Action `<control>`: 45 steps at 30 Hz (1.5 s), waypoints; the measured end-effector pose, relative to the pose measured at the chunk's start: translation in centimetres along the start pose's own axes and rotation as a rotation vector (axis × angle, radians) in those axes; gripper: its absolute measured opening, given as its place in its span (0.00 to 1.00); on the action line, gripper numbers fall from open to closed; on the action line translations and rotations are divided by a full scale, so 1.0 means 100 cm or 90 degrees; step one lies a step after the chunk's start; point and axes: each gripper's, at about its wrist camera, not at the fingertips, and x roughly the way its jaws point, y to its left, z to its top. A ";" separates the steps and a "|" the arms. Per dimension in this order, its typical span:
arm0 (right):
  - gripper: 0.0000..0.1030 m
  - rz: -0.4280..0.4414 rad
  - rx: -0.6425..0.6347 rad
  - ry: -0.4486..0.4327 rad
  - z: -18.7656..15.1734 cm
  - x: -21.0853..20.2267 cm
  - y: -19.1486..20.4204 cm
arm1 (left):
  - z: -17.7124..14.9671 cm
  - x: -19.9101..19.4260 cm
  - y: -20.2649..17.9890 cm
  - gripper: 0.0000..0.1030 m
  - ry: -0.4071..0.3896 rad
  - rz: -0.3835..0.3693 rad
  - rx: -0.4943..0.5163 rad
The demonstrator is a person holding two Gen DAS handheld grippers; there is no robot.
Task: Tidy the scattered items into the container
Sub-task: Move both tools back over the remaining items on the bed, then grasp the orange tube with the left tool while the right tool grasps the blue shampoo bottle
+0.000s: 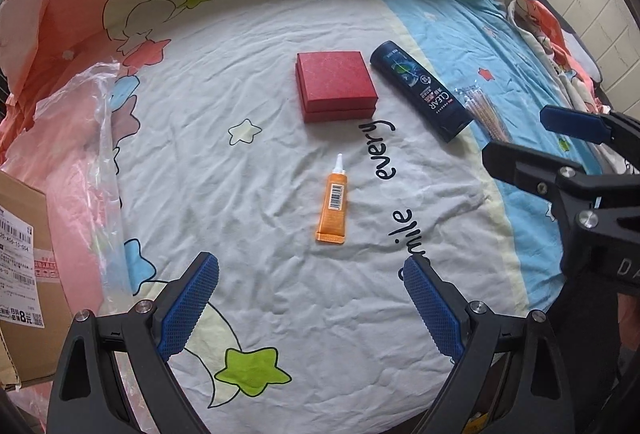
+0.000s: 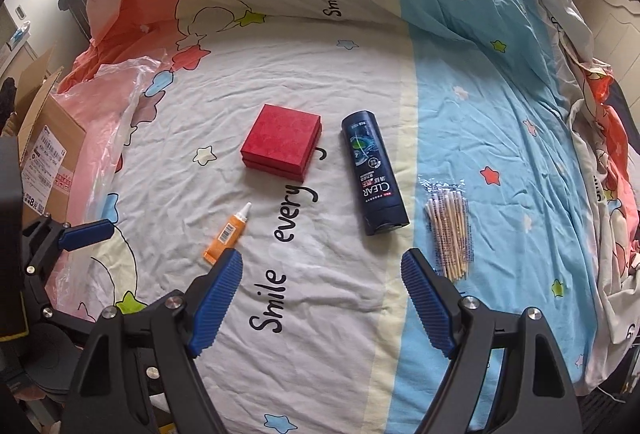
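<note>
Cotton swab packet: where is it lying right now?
In the right wrist view, the cotton swab packet lies on the blue stripe of the bedsheet, just right of the dark shampoo bottle.

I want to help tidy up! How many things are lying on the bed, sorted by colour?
Red: 1, the box
Orange: 1, the tube
Dark blue: 1, the bottle
Clear: 1, the swab bag
Total: 4
</note>
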 end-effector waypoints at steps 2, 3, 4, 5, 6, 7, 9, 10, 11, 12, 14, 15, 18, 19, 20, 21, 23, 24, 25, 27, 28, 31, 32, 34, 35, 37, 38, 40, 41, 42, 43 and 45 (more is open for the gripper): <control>0.77 -0.007 -0.003 -0.001 0.000 0.002 -0.006 | 0.002 0.006 -0.003 0.93 0.004 0.001 0.000; 0.77 -0.009 -0.003 -0.002 0.000 0.004 -0.010 | 0.002 0.009 -0.004 0.93 0.006 -0.002 -0.001; 0.77 -0.010 -0.004 -0.002 0.000 0.005 -0.013 | 0.003 0.012 -0.005 0.93 0.006 -0.006 -0.003; 0.77 -0.012 -0.005 -0.002 0.000 0.006 -0.016 | 0.004 0.014 -0.007 0.93 0.005 -0.008 -0.004; 0.77 -0.014 -0.007 -0.001 0.000 0.008 -0.019 | 0.005 0.017 -0.008 0.93 0.005 -0.008 -0.005; 0.77 -0.018 -0.011 0.001 0.000 0.010 -0.022 | 0.006 0.020 -0.009 0.93 0.004 -0.008 -0.008; 0.77 -0.030 -0.025 0.001 -0.001 0.014 -0.027 | 0.009 0.026 -0.012 0.93 0.001 -0.008 -0.014; 0.77 -0.036 -0.032 0.002 -0.001 0.016 -0.029 | 0.011 0.029 -0.013 0.93 0.000 -0.008 -0.018; 0.77 -0.039 -0.036 0.004 -0.001 0.018 -0.033 | 0.013 0.032 -0.014 0.93 -0.001 -0.009 -0.021; 0.77 -0.039 -0.037 0.006 -0.001 0.021 -0.036 | 0.014 0.035 -0.015 0.93 -0.002 -0.010 -0.024; 0.77 -0.038 -0.037 0.010 -0.001 0.025 -0.043 | 0.017 0.041 -0.018 0.93 -0.003 -0.011 -0.026; 0.77 -0.040 -0.038 0.012 0.000 0.028 -0.046 | 0.018 0.044 -0.019 0.93 -0.003 -0.010 -0.026; 0.77 -0.042 -0.042 0.019 0.005 0.039 -0.051 | 0.020 0.053 -0.020 0.93 -0.001 -0.009 -0.026; 0.77 -0.035 -0.039 0.023 0.009 0.043 -0.053 | 0.021 0.057 -0.020 0.93 0.001 -0.011 -0.028; 0.77 -0.028 -0.037 0.027 0.012 0.047 -0.054 | 0.021 0.060 -0.019 0.93 0.004 -0.014 -0.029; 0.77 -0.024 -0.036 0.030 0.016 0.051 -0.054 | 0.021 0.064 -0.019 0.93 0.007 -0.016 -0.028; 0.77 -0.024 -0.042 0.032 0.023 0.058 -0.052 | 0.022 0.070 -0.019 0.93 0.011 -0.016 -0.028; 0.77 -0.024 -0.047 0.033 0.027 0.062 -0.051 | 0.022 0.072 -0.018 0.93 0.010 -0.015 -0.030; 0.77 -0.023 -0.051 0.035 0.030 0.065 -0.050 | 0.022 0.074 -0.018 0.93 0.009 -0.015 -0.033; 0.77 -0.021 -0.056 0.039 0.035 0.073 -0.048 | 0.023 0.078 -0.016 0.93 0.009 -0.016 -0.040; 0.77 -0.020 -0.059 0.041 0.038 0.077 -0.047 | 0.023 0.080 -0.015 0.93 0.009 -0.015 -0.042; 0.77 -0.019 -0.074 0.046 0.044 0.088 -0.043 | 0.024 0.086 -0.012 0.93 0.011 -0.011 -0.049; 0.77 -0.018 -0.078 0.048 0.046 0.091 -0.042 | 0.024 0.088 -0.011 0.93 0.012 -0.011 -0.051; 0.77 -0.016 -0.086 0.051 0.049 0.096 -0.040 | 0.024 0.091 -0.010 0.93 0.010 -0.012 -0.052; 0.77 -0.015 -0.089 0.052 0.049 0.099 -0.039 | 0.024 0.091 -0.010 0.93 0.007 -0.011 -0.053; 0.77 -0.013 -0.095 0.055 0.051 0.103 -0.038 | 0.024 0.092 -0.009 0.93 0.004 -0.010 -0.053; 0.77 -0.013 -0.096 0.057 0.051 0.106 -0.038 | 0.024 0.092 -0.010 0.93 0.001 -0.010 -0.051; 0.77 -0.012 -0.098 0.060 0.052 0.109 -0.038 | 0.024 0.093 -0.010 0.93 -0.003 -0.008 -0.048; 0.77 -0.011 -0.100 0.061 0.052 0.111 -0.038 | 0.024 0.093 -0.010 0.93 -0.006 -0.007 -0.047; 0.77 -0.011 -0.101 0.062 0.053 0.112 -0.038 | 0.025 0.093 -0.010 0.93 -0.009 -0.005 -0.047; 0.77 -0.011 -0.102 0.062 0.053 0.113 -0.038 | 0.025 0.093 -0.010 0.93 -0.010 -0.003 -0.046; 0.77 -0.009 -0.100 0.062 0.054 0.115 -0.039 | 0.024 0.094 -0.012 0.94 -0.012 0.002 -0.042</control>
